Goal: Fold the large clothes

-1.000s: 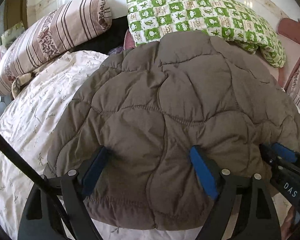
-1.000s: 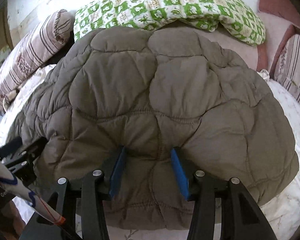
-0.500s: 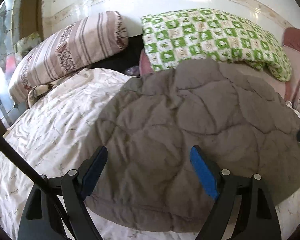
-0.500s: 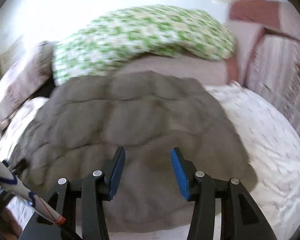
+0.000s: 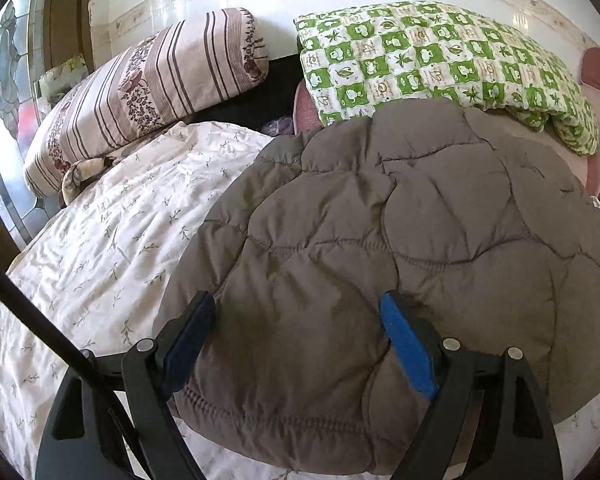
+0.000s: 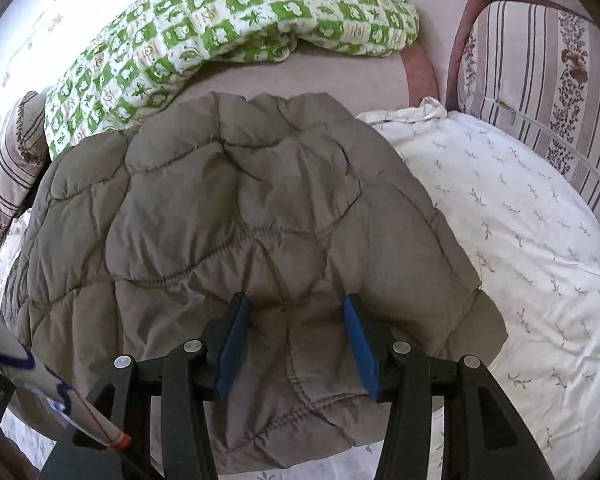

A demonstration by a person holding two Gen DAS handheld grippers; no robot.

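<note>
Flanking jacket [image 6: 236,216] hem, bare bedsheet [image 6: 520,216].

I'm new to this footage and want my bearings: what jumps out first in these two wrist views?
A puffy grey-brown quilted jacket dominates both views, lying folded on the white sprigged bedsheet. Behind it, against the wall, a bright green-and-white checked quilt draws the eye, with a striped pillow to its left. Both the left gripper and the right gripper hang open over the jacket's near hem.

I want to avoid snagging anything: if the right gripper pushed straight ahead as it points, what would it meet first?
Most likely the quilted jacket, lying right under the open right gripper.
</note>
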